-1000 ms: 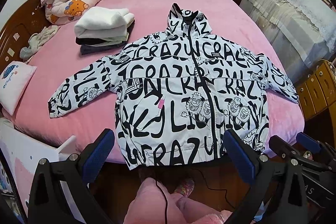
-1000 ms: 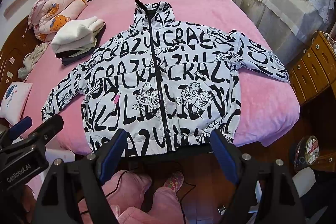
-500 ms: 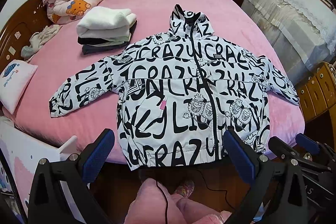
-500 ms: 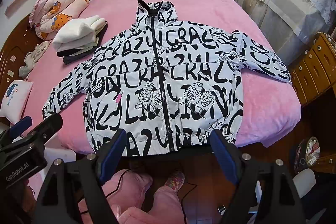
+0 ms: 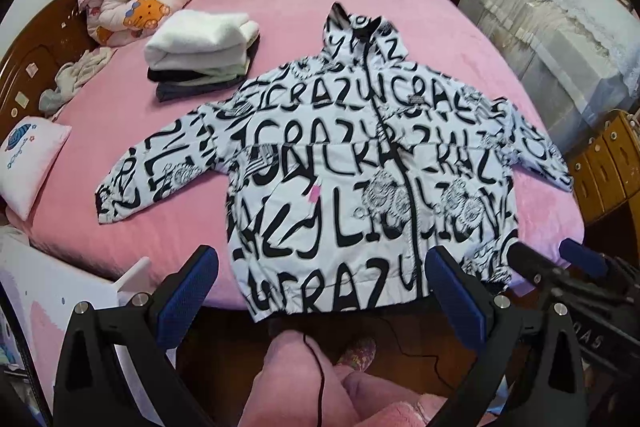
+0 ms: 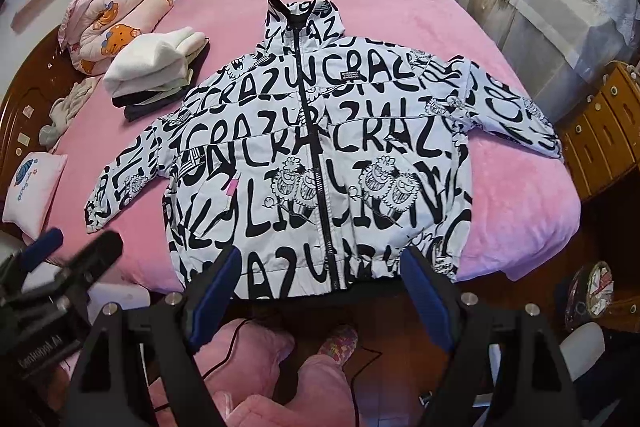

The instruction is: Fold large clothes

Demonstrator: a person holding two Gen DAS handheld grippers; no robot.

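Observation:
A white zip jacket with black lettering [image 5: 360,179] lies flat, front up, on the pink bed [image 5: 280,11], sleeves spread, hem hanging over the near edge. It also shows in the right wrist view [image 6: 320,163]. My left gripper [image 5: 320,291] is open and empty, held above the floor just short of the hem. My right gripper [image 6: 320,291] is open and empty, level with the hem's middle. Each gripper appears at the edge of the other's view.
A stack of folded clothes [image 5: 204,51] lies left of the jacket, with a rolled quilt [image 5: 140,7] behind it. A small white pillow [image 5: 28,163] sits at the bed's left edge. A wooden drawer unit [image 6: 600,131] stands to the right. The person's pink slippers and a cable are below.
Both grippers have moved a little forward and lower toward the jacket's hem. The jacket has not moved.

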